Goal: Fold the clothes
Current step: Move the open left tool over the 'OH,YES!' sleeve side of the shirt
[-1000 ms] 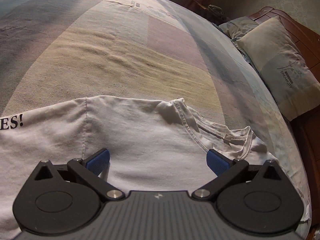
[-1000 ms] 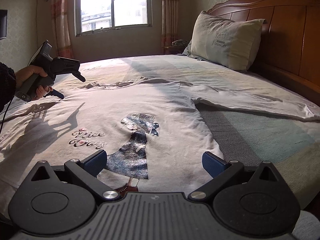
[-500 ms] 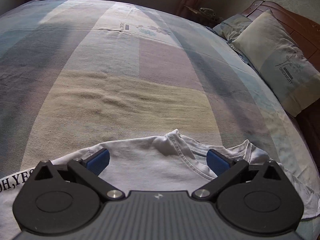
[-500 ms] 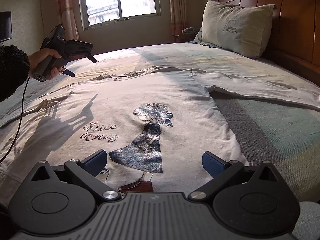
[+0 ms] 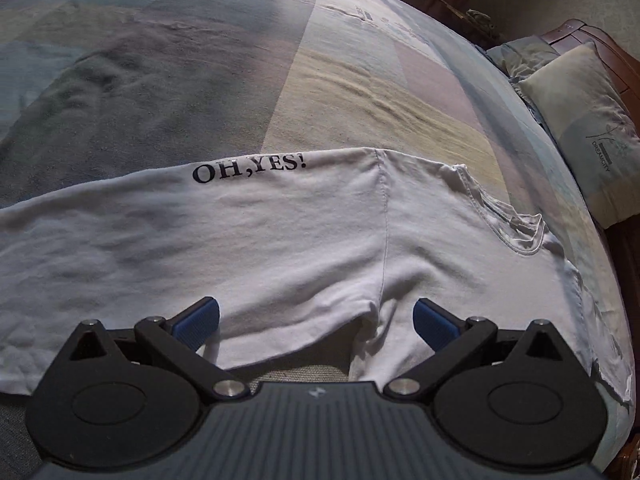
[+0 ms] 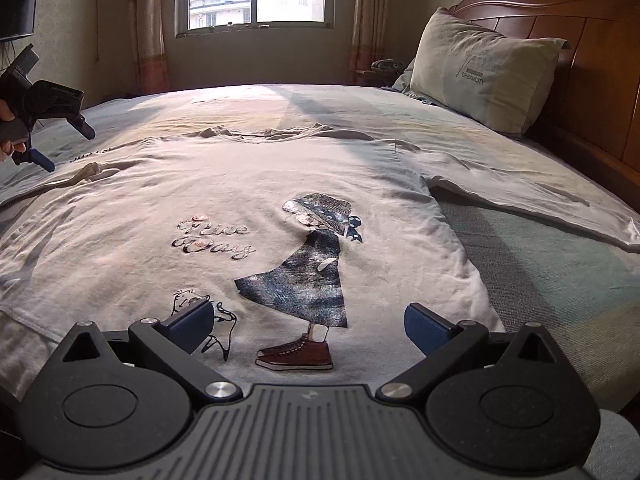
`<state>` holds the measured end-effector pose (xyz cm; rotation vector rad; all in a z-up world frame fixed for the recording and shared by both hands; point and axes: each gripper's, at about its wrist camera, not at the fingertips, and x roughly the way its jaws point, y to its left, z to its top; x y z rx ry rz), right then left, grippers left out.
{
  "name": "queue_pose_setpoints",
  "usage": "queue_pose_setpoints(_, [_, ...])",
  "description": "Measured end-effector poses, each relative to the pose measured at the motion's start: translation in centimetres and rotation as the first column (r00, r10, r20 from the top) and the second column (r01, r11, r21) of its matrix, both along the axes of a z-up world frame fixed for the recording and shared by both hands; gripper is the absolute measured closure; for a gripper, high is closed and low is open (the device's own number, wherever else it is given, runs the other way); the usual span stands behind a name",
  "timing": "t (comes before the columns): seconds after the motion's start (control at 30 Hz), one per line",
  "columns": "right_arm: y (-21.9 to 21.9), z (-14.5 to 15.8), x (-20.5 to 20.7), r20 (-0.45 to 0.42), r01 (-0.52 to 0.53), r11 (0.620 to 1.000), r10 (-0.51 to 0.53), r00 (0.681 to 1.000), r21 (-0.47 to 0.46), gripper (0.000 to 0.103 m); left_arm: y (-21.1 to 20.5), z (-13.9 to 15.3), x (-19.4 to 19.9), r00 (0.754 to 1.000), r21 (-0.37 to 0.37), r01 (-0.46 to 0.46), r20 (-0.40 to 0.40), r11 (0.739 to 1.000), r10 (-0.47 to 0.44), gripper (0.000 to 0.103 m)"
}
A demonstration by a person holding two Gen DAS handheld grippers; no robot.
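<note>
— Where is the white long-sleeved printed cotton shirt (image 6: 248, 200) lying?
— It is lying flat on the pastel patchwork bedspread (image 5: 360, 80), hem at bottom of frame, collar beyond.
— Both tongs?
— Spread wide, gripping nothing. The left gripper (image 5: 316, 316) is hovering over the armpit seam; its sleeve is running leftward. The right gripper (image 6: 306, 320) is hanging above the hem.

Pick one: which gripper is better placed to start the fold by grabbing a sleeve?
Left, probably. The left gripper hangs open right over the sleeve with OH,YES! by the armpit seam. The right gripper is open above the shirt's hem, far from either sleeve.
</note>
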<state>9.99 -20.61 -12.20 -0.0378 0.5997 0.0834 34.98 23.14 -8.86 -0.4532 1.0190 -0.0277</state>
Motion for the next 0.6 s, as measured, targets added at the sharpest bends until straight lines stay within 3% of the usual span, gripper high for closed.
queue_pose_setpoints(0.1, [0.7, -0.4, 0.3, -0.011, -0.008, 1.000, 0.008, 1.000, -0.024, 0.000, 1.4, -0.5, -2.5, 0.999, -0.051, 0.022, 0.044, 0.998, -0.020, 0.001])
queue_pose_setpoints(0.2, [1.2, -0.8, 0.6, -0.019, -0.013, 0.999, 0.012, 1.000, -0.034, 0.000, 3.3, 1.0, -3.5, 0.997, -0.044, 0.013, 0.073, 0.999, -0.010, 0.001])
queue_pose_setpoints(0.27, [1.1, -1.0, 0.8, -0.025, -0.007, 1.000, 0.007, 1.000, -0.006, 0.000, 5.4, 1.9, -3.8, 0.994, -0.014, -0.029, 0.107, 0.999, 0.031, 0.001])
queue_pose_setpoints(0.47, [1.3, -1.1, 1.0, -0.013, 0.010, 1.000, -0.010, 1.000, 0.002, 0.000, 11.8, 0.3, -6.0, 0.981, -0.043, -0.179, 0.063, 0.983, 0.181, 0.001])
queue_pose_setpoints(0.6, [1.3, -1.2, 1.1, -0.007, 0.011, 1.000, -0.011, 1.000, 0.004, 0.000, 15.6, -0.5, -9.1, 0.953, -0.016, -0.298, 0.059, 0.954, 0.298, 0.001])
